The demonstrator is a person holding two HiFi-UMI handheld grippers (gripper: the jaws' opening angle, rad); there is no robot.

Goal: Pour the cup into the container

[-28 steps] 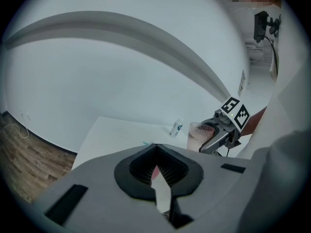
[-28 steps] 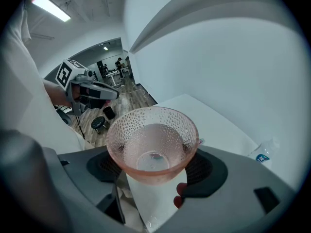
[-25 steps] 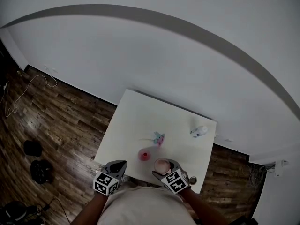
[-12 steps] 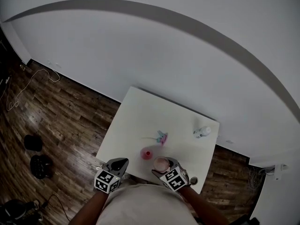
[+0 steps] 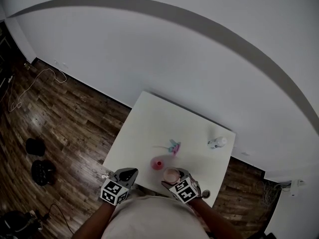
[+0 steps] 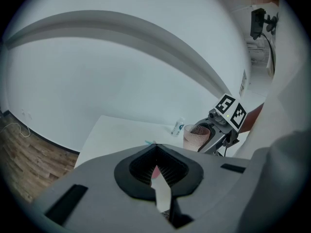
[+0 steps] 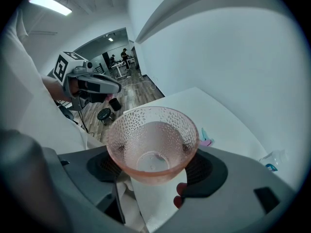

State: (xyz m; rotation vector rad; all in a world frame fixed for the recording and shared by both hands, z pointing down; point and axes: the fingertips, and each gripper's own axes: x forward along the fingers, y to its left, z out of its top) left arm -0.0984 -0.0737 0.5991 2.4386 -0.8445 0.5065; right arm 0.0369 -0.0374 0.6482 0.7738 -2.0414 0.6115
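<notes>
The cup (image 7: 153, 140) is of translucent pink glass with a dimpled wall, wide at the rim and narrower at the base. It is held upright, and whether anything is in it cannot be told. It is gripped by the right claw (image 7: 154, 166), whose jaws are pressed against its lower sides, at the near edge of the white surface (image 5: 149, 123). The container (image 5: 156, 164), a small red-pink vessel, stands on the surface just to the left of the cup and apart from it.

The left claw (image 6: 155, 150) is held by the near left corner of the surface. Its jaws are together at the tips, with nothing gripped between them. Both claws are kept close to the person's body and pointed away over the surface. Farther back, a small teal-and-pink item (image 5: 173, 147) and a small bottle (image 5: 216, 143) are seen, the bottle near the right edge.
</notes>
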